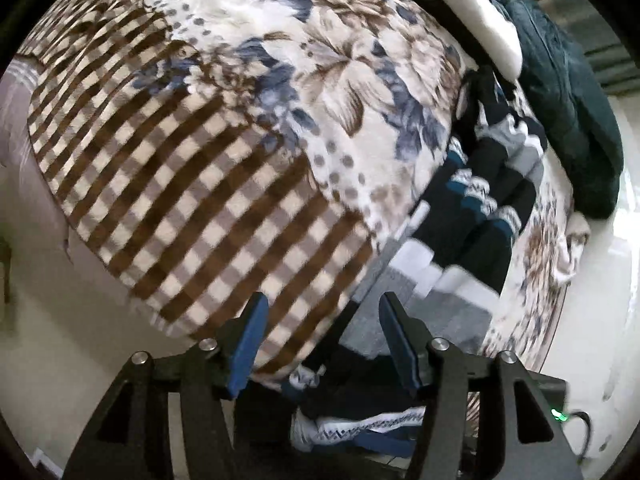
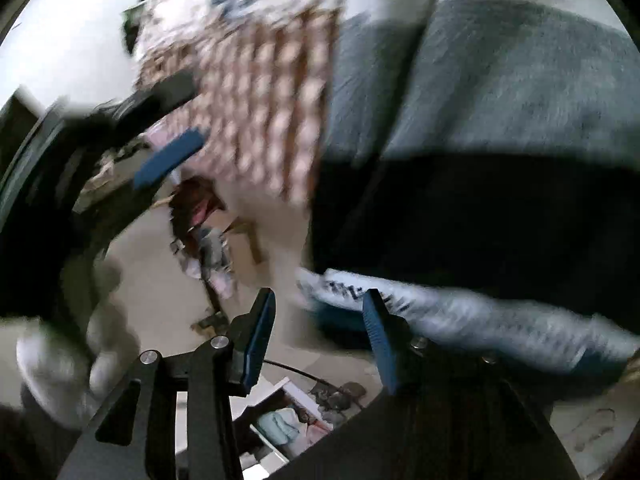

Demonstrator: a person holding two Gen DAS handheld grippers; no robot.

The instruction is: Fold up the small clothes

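Note:
A knitted sweater (image 1: 472, 216) with black, grey, white and teal bands lies along the right side of the bed. Its grey and black end reaches the bed's near edge under my left gripper (image 1: 324, 340). That gripper points steeply down and stands open, its blue pads apart, pressing on nothing. The right wrist view is blurred by motion. The same sweater (image 2: 500, 100) fills its right half, and a white patterned band (image 2: 460, 308) runs behind the right finger. My right gripper (image 2: 320, 320) is open with nothing between its pads. One blue pad (image 2: 172, 156) of my left gripper shows at the left.
The bed carries a floral and brown-checked blanket (image 1: 224, 168). A dark teal garment (image 1: 568, 100) and a white block on a black base (image 1: 480, 20) lie at its far right. Pale floor surrounds the bed. Boxes and an open drawer of clothes (image 2: 280, 424) stand on the floor.

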